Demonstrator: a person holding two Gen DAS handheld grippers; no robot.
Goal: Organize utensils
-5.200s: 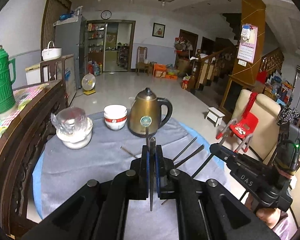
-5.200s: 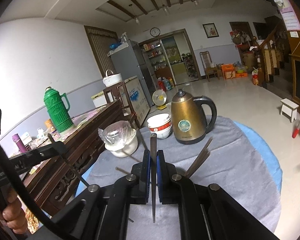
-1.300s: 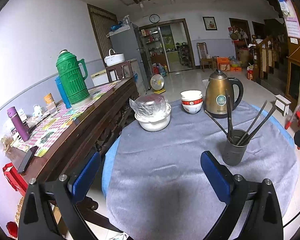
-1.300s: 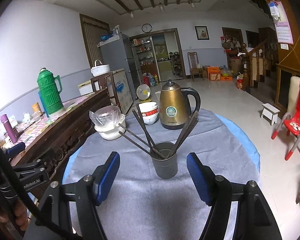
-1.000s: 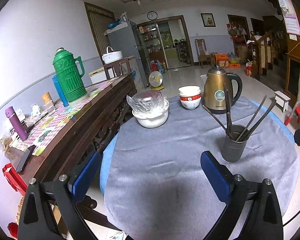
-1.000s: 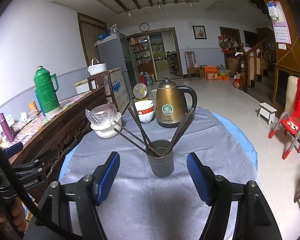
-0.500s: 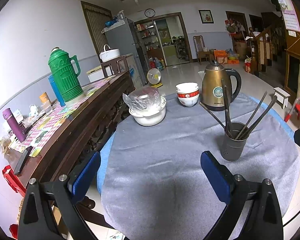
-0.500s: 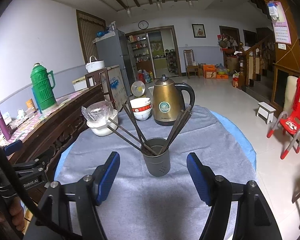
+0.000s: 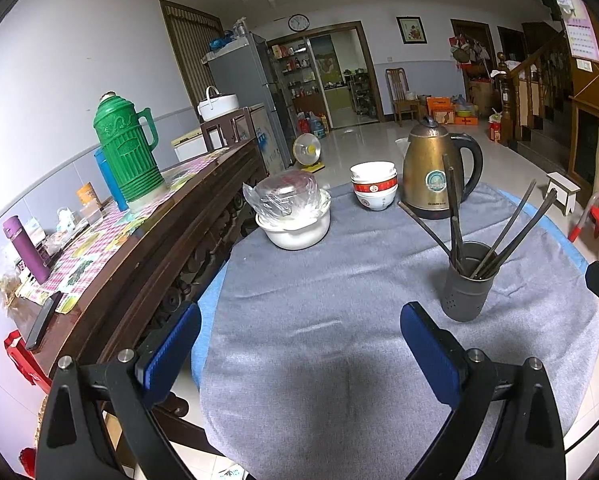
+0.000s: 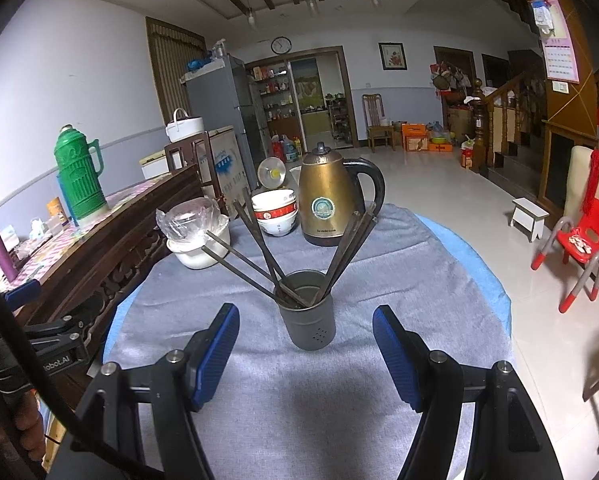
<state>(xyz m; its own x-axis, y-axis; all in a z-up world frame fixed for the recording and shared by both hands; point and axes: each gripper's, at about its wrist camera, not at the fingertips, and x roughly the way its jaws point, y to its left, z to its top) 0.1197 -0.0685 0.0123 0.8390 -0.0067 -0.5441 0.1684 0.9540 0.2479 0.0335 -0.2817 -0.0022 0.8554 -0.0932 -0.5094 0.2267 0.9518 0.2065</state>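
A dark grey utensil cup stands upright on the grey cloth, with several dark chopsticks fanning out of it. My right gripper is open just in front of the cup, its blue pads apart and empty. In the left wrist view the same cup sits to the right, chopsticks leaning out of it. My left gripper is open over bare cloth, holding nothing.
A brass kettle, stacked red-and-white bowls and a wrapped white bowl stand at the table's far side. A dark wooden sideboard with a green thermos runs along the left. A red chair stands on the right.
Five seconds ago each gripper was shut on a chopstick; both are now open and the chopsticks stand in the cup. Over the last second the views only drifted slightly.
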